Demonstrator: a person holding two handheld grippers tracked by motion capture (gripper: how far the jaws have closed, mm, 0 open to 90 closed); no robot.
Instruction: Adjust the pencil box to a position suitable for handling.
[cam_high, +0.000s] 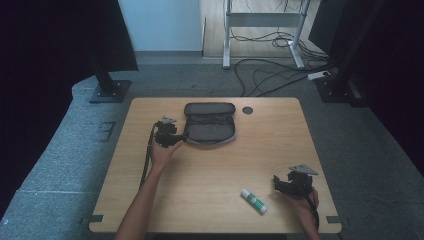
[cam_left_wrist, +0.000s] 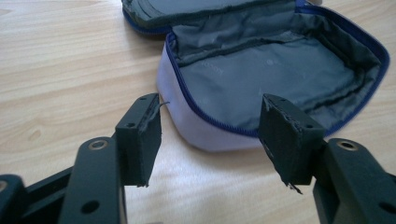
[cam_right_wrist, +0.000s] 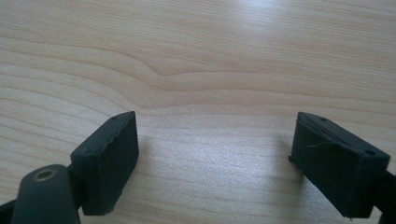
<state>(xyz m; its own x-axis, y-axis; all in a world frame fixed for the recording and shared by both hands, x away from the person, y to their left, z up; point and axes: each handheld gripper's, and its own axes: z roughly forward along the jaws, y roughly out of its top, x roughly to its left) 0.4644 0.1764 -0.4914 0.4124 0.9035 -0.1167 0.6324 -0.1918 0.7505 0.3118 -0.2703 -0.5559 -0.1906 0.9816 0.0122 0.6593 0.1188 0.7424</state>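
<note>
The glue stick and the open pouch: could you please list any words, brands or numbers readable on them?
Glue stick: green label print, too small to read.
Pouch: faint repeating marks printed on the grey lining, too blurred to read.
No text can be read anywhere.

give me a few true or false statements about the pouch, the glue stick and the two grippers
1. The pouch lies unzipped, its lid folded back. True.
2. The glue stick is inside the pouch. False: it lies on the table, near the right gripper.
3. The left gripper is open, close to the pouch's front wall. True.
4. The right gripper is shut on the glue stick. False: its jaws stand open over bare wood.
5. The pouch has something in it. False: what shows of the inside is bare lining.
</note>
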